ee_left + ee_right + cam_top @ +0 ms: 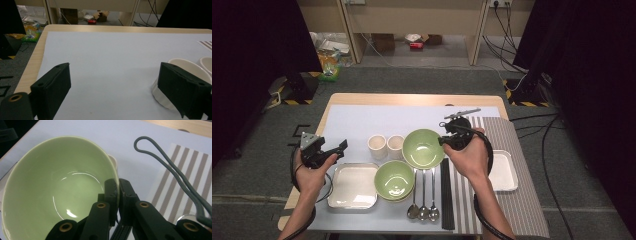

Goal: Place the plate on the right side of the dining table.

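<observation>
Pale mat on wooden table (412,99), frame centre. Right gripper (445,140) clamped on bowl (422,147) rim, bowl lifted, tilted beside cups (385,146). Left gripper (343,145) wide apart, empty, mid-left. Bowl looks glazed: stiff, slippery, breakable; rim pinch best, deep bite.

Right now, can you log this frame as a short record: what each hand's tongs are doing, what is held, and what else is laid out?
right tongs: shut on rim of green bowl, bowl tilted
left tongs: open, holding nothing, beside white cups
second green bowl: on table
spoons: three, side by side
white square plate: front left
</observation>
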### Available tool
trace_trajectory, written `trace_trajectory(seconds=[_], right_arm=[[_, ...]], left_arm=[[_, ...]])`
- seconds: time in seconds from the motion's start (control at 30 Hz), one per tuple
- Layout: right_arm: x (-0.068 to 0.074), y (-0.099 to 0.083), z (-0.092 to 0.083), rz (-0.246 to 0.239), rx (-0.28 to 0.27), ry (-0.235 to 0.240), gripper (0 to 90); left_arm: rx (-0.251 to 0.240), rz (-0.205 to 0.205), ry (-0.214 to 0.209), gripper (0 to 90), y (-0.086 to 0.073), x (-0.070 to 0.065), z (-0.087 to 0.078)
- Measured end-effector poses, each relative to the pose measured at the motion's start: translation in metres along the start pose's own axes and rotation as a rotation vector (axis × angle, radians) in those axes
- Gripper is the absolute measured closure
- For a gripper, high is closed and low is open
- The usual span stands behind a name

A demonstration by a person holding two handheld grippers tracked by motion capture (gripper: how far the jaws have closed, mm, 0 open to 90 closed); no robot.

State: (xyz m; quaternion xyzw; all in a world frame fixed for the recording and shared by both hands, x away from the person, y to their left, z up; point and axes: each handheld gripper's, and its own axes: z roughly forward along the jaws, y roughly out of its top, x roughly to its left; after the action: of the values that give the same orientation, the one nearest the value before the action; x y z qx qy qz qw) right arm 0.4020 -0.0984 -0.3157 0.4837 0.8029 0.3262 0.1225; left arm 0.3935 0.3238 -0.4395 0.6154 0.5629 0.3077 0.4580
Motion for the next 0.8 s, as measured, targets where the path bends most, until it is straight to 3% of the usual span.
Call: trace_trajectory(seconds=[0.6,0.8], right_arm=[[-0.053,-0.012,-0.014,0.104,0.013,-0.077,86.8],[-0.084,-0.027,-0.023,0.175,0.015,-0.123,86.8]], left_arm=[[0.000,-0.004,0.003,10.6,0.000,0.000,0.001],[0.000,-0.005,0.005,10.6,-0.001,0.001,0.001]])
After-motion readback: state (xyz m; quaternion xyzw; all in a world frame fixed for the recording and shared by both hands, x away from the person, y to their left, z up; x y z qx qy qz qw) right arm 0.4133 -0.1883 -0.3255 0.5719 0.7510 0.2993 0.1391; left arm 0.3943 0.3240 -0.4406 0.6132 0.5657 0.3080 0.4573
